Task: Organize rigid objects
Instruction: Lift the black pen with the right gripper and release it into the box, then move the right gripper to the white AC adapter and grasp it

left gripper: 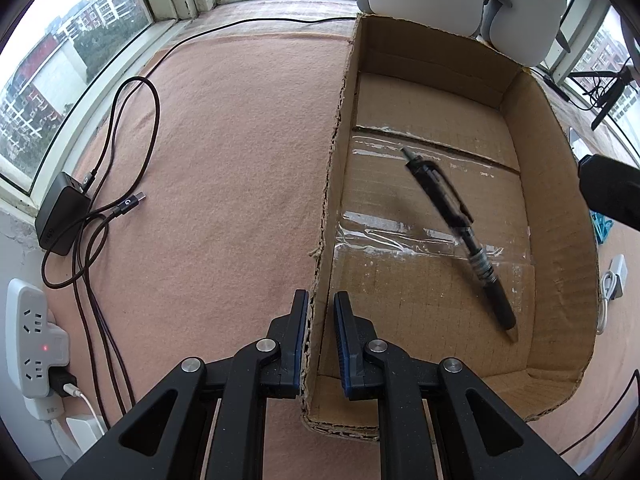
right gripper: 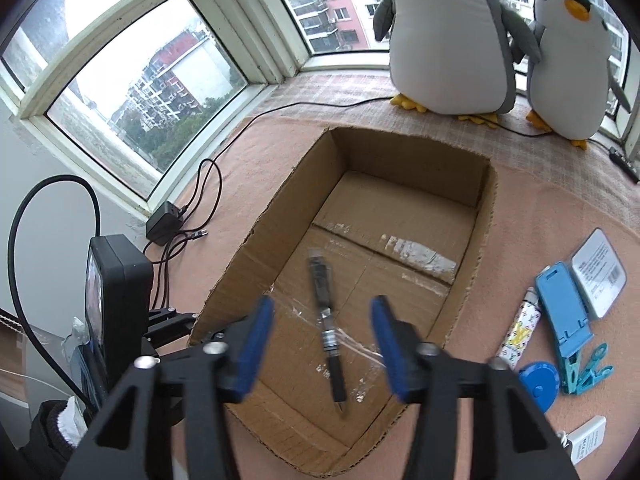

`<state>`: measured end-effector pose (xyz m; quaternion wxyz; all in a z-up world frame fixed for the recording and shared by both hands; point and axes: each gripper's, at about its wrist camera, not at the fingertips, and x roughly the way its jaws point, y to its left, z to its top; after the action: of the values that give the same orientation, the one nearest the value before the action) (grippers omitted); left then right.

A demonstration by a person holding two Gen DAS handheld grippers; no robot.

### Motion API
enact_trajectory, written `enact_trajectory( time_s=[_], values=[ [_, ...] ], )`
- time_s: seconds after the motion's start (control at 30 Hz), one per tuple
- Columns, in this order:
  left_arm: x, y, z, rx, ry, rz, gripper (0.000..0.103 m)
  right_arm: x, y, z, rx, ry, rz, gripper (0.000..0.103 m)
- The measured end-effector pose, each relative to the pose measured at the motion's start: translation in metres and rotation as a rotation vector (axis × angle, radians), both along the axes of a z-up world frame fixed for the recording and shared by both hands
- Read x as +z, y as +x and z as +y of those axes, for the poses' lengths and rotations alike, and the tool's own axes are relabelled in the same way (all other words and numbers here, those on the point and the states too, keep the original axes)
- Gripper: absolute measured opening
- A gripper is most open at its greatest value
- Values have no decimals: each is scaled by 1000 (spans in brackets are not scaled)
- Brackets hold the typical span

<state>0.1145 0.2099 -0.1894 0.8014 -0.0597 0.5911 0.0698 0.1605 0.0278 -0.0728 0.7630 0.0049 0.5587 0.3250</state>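
An open cardboard box [left gripper: 560, 240] [right gripper: 400, 160] stands on the pink cloth. My left gripper [left gripper: 322, 296] is shut on the box's left wall near its front corner, with one pad on each side of the cardboard. A black pen [left gripper: 452, 216] [right gripper: 326, 320] is inside the box, slanted and slightly blurred; I cannot tell whether it rests flat on the taped floor. My right gripper [right gripper: 322, 304] hangs open above the box's near end. The pen shows in the gap below its blue pads [right gripper: 256, 344], and nothing touches them.
To the right of the box lie a blue phone stand [right gripper: 560, 308], a white case [right gripper: 598, 272], a patterned tube [right gripper: 520, 332], a blue tape measure [right gripper: 538, 384] and teal clips [right gripper: 588, 368]. Two plush penguins [right gripper: 448, 40] stand behind. A charger with cables [left gripper: 60, 216] and a power strip [left gripper: 32, 340] lie left.
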Motion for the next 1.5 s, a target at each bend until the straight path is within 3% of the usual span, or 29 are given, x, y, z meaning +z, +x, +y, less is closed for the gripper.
enact_trajectory(
  time_s=[0.27, 0.53, 0.9, 1.17, 1.5],
  values=[
    [-1, 1, 1, 0, 1, 0, 13, 10, -4, -36, -47, -9, -19, 53],
    [-2, 1, 0, -2, 8, 3, 14, 19, -10, -125, -192, -44, -47, 53],
    [-2, 3, -4, 2, 24, 10, 15, -9, -18, -234, -432, -151, 10, 53],
    [-2, 2, -8, 1, 35, 5, 16, -37, -19, -260, -573, -176, 129, 53],
    [-2, 0, -9, 5, 37, 0, 16, -63, -16, -256, -666, -151, 248, 53]
  ],
)
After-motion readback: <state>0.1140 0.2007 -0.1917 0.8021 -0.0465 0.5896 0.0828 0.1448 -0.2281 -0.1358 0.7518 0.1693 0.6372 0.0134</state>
